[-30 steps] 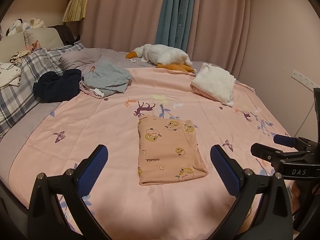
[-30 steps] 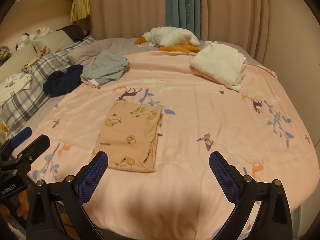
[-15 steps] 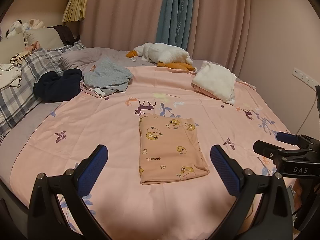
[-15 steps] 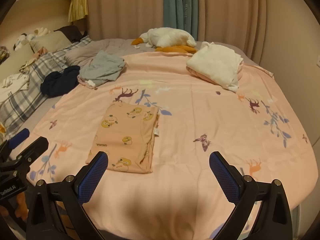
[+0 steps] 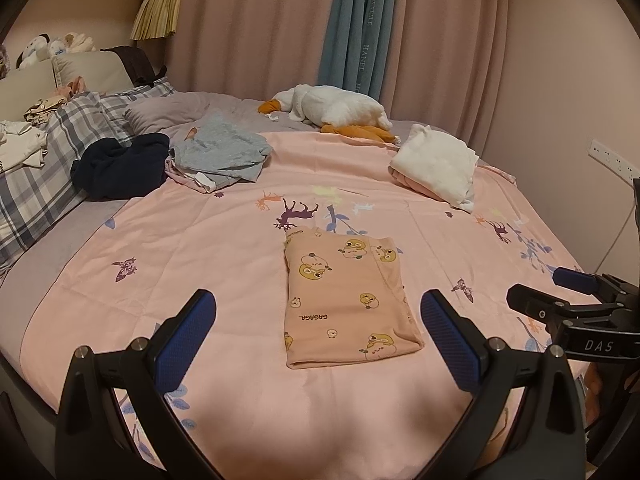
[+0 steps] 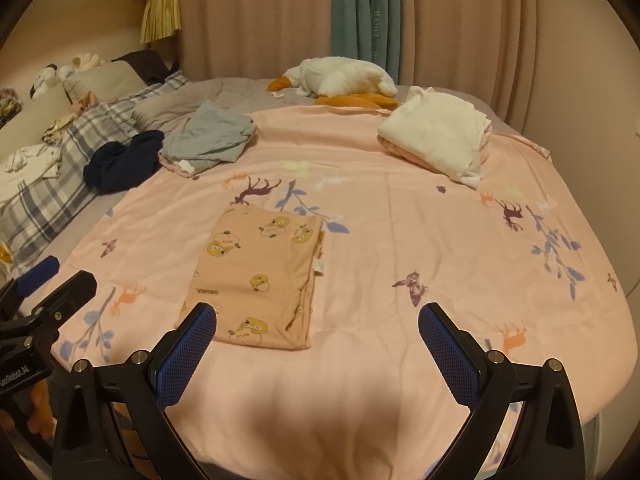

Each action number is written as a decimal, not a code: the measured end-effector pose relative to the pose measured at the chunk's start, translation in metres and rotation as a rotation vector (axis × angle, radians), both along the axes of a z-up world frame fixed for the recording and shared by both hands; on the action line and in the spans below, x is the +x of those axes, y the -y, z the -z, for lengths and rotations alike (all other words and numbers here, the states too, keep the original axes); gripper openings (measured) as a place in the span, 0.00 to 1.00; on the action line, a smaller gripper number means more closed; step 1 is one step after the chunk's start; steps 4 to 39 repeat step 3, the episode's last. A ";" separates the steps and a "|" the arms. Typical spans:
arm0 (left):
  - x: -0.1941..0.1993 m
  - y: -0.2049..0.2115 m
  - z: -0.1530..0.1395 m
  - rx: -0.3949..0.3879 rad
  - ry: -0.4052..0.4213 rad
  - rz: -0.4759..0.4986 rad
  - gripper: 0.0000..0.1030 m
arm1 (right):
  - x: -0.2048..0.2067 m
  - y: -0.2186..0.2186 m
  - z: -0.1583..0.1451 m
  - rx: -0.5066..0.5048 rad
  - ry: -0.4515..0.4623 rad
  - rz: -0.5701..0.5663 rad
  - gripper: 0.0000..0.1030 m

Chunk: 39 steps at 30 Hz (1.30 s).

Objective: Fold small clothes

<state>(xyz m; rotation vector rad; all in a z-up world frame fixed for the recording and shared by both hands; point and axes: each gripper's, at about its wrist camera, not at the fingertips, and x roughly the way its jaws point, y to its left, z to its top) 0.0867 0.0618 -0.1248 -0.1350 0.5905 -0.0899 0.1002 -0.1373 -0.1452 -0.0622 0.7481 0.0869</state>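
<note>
A peach garment with a yellow duck print [image 5: 344, 300] [image 6: 260, 276] lies folded into a flat rectangle on the pink bedspread [image 5: 200, 248] [image 6: 420, 248]. My left gripper [image 5: 318, 328] hovers open over the near edge of the bed, the garment lying beyond and between its blue pads, apart from them. My right gripper [image 6: 318, 340] is open too, with the garment's near edge just past its left pad [image 6: 188, 356]. Each gripper shows at the side of the other's view: the right gripper [image 5: 560, 292] and the left gripper [image 6: 52, 284].
At the back left lie a crumpled grey garment [image 5: 220, 152] and a dark navy one [image 5: 120, 164]. A folded white cloth [image 5: 436, 164] sits at the back right, a plush goose [image 5: 336, 108] behind it. Plaid pillows [image 5: 48, 160] line the left side.
Both grippers have drifted back slightly toward the near edge of the bed; the garment lies as it was. Both stay open.
</note>
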 end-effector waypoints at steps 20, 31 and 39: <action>-0.001 -0.002 -0.001 0.003 0.011 -0.017 0.99 | 0.000 -0.002 0.001 -0.011 0.001 -0.001 0.98; -0.001 -0.002 -0.001 0.003 0.011 -0.017 0.99 | 0.000 -0.002 0.001 -0.011 0.001 -0.001 0.98; -0.001 -0.002 -0.001 0.003 0.011 -0.017 0.99 | 0.000 -0.002 0.001 -0.011 0.001 -0.001 0.98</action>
